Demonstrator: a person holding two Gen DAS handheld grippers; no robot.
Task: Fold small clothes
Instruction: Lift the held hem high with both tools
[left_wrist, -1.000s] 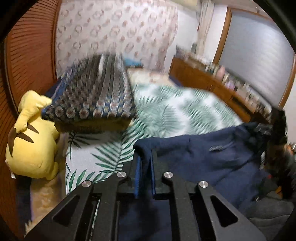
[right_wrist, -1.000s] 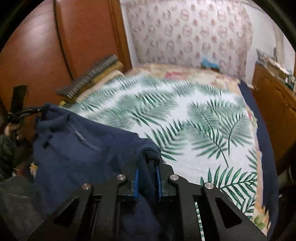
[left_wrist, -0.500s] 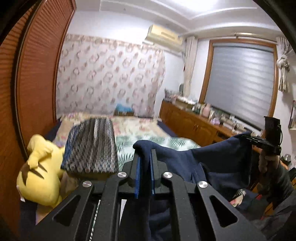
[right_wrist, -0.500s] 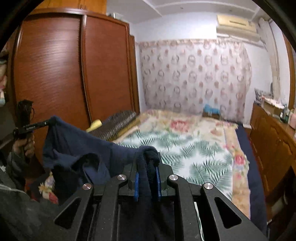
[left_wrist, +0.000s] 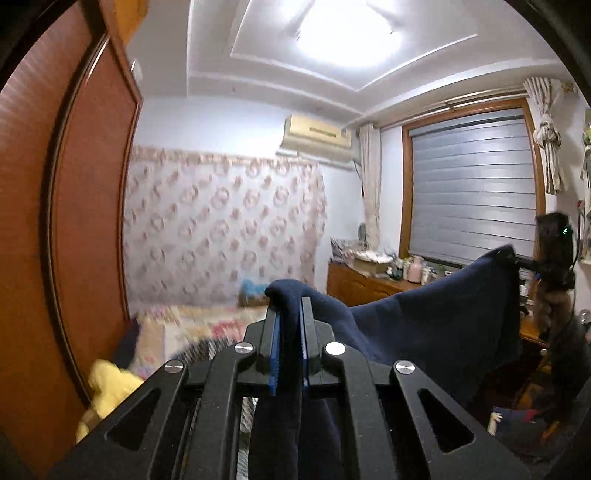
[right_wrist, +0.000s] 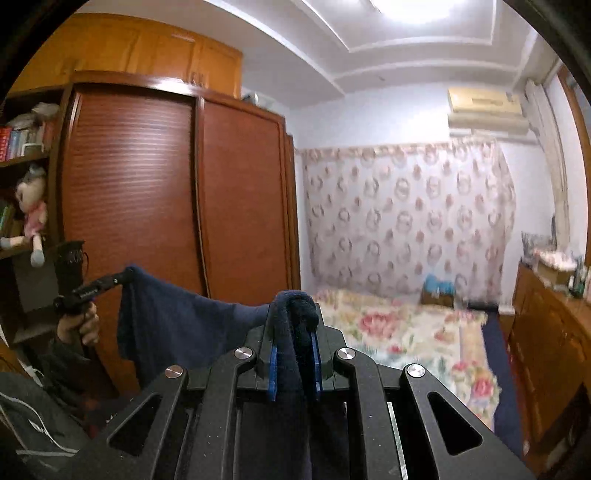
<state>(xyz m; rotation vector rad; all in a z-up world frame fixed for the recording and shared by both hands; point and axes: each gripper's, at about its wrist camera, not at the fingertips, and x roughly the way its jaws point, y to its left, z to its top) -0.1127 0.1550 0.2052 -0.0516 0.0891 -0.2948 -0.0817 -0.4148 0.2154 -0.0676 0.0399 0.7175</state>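
Cloth (left_wrist: 424, 325) hangs between 2 grippers, left (left_wrist: 288, 306) and right (right_wrist: 293, 321), jaws clamped on its corners; keep it taut and level above the bed (right_wrist: 406, 332).

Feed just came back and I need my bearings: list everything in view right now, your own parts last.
navy garment: 1, dark blue, stretched in the air between both grippers
bed: 1, floral cover, below the patterned curtain
wardrobe: 1, reddish wood, beside the bed
yellow plush toy: 1, yellow, by the wardrobe
doll: 1, pink clothes, on a shelf
air conditioner: 1, cream, high on the wall
window blind: 1, grey, lowered
left hand-held gripper: 1, black, shut on the navy garment
right hand-held gripper: 1, black, shut on the navy garment
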